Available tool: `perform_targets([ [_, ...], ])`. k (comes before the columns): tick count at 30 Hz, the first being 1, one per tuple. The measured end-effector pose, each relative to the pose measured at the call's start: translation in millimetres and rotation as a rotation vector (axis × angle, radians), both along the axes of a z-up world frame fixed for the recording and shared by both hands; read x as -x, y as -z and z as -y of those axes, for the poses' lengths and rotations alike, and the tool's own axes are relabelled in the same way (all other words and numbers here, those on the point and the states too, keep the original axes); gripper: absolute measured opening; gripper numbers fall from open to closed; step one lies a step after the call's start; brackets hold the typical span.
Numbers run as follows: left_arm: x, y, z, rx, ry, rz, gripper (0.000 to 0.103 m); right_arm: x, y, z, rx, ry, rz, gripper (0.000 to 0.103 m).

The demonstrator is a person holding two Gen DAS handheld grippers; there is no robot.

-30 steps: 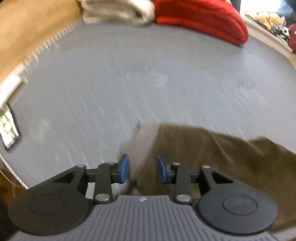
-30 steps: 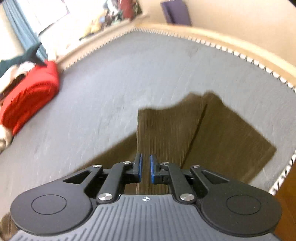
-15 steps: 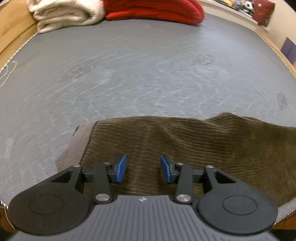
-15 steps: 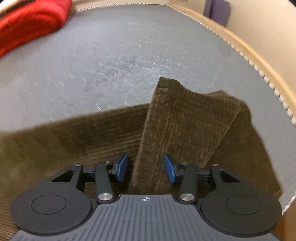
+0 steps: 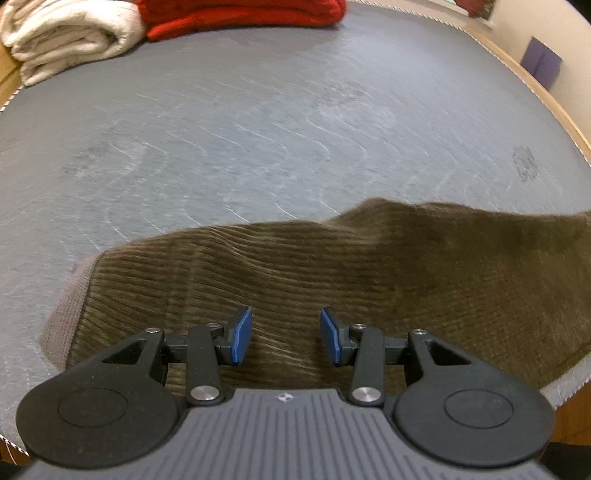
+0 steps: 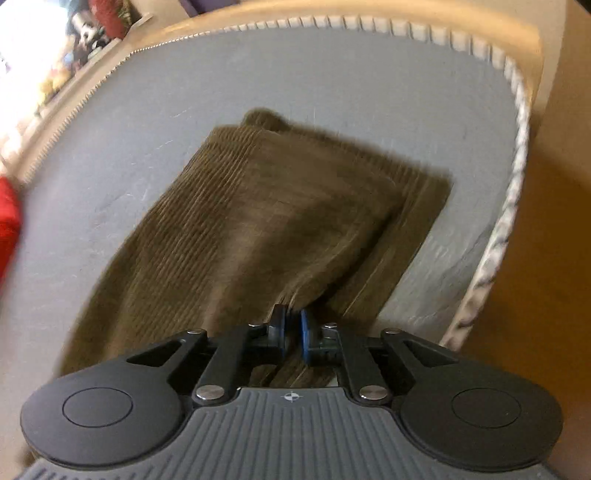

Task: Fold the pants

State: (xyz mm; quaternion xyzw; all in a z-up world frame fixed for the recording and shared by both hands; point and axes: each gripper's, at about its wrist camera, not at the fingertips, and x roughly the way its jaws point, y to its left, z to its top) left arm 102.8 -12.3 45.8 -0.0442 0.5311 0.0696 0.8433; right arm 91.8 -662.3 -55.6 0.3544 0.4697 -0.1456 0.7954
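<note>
Judging by how the cloth lies, the folding is under way but not finished: the brown corduroy pants sit near the front edge of the grey mattress, one part already doubled over another, with an offset lower layer showing along the right side in the right wrist view. At least one more fold and some squaring of the edges look left to do.

Nearest in the right wrist view, the right gripper has its jaws closing, nearly together, with a bunched ridge of corduroy pinched between the blue pads; fabric pulls up toward them in a tented crease.

Nearest in the left wrist view, the left gripper stands about half open above the pants close to the waistband end, pads apart and pressing on nothing; whether the tips touch the cloth below I cannot tell.

Farther back, well apart from the pants, lie a rolled white blanket and a red blanket at the far edge.
</note>
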Motion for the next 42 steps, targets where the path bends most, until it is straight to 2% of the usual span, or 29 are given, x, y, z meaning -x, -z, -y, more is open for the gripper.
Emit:
perform_targets([
  [1, -0.9, 2.7, 3.2, 0.010, 0.015, -0.016, 0.047, 2.0, 2.0, 7.7, -0.023, 0.024, 0.027, 0.010],
  [3, -1.4, 7.9, 8.9, 0.034, 0.048, -0.045, 0.047, 3.6, 3.3, 19.1, -0.006, 0.073, 0.055, 0.019],
  [4, -1.4, 11.0, 12.1, 0.046, 0.067, -0.060, 0.047, 2.7, 6.1, 24.4, -0.002, 0.105, 0.058, 0.032],
  [5, -1.2, 15.0, 15.2, 0.062, 0.089, -0.077, 0.047, 2.8, 9.8, 30.7, -0.011, 0.134, 0.058, 0.037],
  [9, 3.3, 35.9, 20.1, 0.131, 0.127, -0.169, 0.047, -4.3, 22.4, 54.2, -0.090, 0.204, 0.090, 0.037],
  [11, 7.8, 46.4, 19.0, 0.143, 0.121, -0.211, 0.047, -10.3, 25.9, 60.3, -0.090, 0.216, 0.106, 0.036],
  [12, 10.2, 49.4, 20.3, 0.137, 0.126, -0.223, 0.047, -13.9, 26.5, 61.0, -0.067, 0.219, 0.104, 0.032],
  [13, 11.9, 52.3, 21.2, 0.127, 0.136, -0.234, 0.047, -14.4, 24.4, 59.9, -0.013, 0.230, 0.095, 0.018],
  [14, 13.9, 54.0, 22.7, 0.116, 0.148, -0.239, 0.046, -15.2, 22.2, 59.6, 0.024, 0.226, 0.079, 0.010],
  [16, 16.7, 54.6, 25.9, 0.100, 0.174, -0.234, 0.046, -18.0, 20.7, 55.6, 0.070, 0.212, 0.069, 0.007],
  [18, 19.4, 53.1, 28.6, 0.108, 0.198, -0.226, 0.047, -16.2, 11.0, 54.8, 0.130, 0.220, 0.102, 0.006],
  [20, 21.4, 51.4, 31.6, 0.148, 0.229, -0.222, 0.047, -10.8, -0.6, 59.0, 0.210, 0.286, 0.138, 0.006],
  [22, 24.5, 49.7, 36.6, 0.146, 0.262, -0.219, 0.047, -7.0, 0.4, 70.4, 0.269, 0.362, 0.094, 0.006],
  [25, 28.3, 46.6, 40.7, 0.119, 0.294, -0.213, 0.047, -13.3, 29.0, 87.5, 0.149, 0.303, -0.009, 0.008],
  [27, 29.9, 40.0, 37.7, 0.122, 0.278, -0.193, 0.047, -16.7, 26.0, 87.5, 0.179, 0.262, -0.004, 0.010],
  [29, 28.8, 34.4, 28.1, 0.131, 0.244, -0.160, 0.047, -15.7, 15.4, 81.5, 0.232, 0.257, 0.006, 0.024],
  [31, 28.7, 30.5, 13.6, 0.126, 0.202, -0.143, 0.047, -13.4, 2.3, 74.6, 0.298, 0.272, 0.029, 0.028],
  [34, 38.6, 46.6, -4.0, 0.001, 0.158, -0.245, 0.043, -13.9, -8.9, 67.1, 0.318, 0.274, 0.066, 0.030],
  [35, 44.4, 49.1, -9.1, 0.024, 0.160, -0.242, 0.043, -15.8, -10.2, 64.9, 0.316, 0.266, 0.075, 0.030],
  [37, 47.5, 44.6, -7.1, 0.009, 0.200, -0.227, 0.044, -20.1, -11.1, 61.0, 0.313, 0.251, 0.075, 0.033],
  [40, 50.7, 26.8, -22.0, 0.054, 0.117, -0.121, 0.044, -19.4, -7.2, 58.7, 0.283, 0.264, 0.053, 0.038],
  [42, 50.1, 13.3, -36.5, -0.002, 0.055, -0.049, 0.044, -14.6, -4.9, 60.2, 0.265, 0.302, 0.040, 0.038],
])
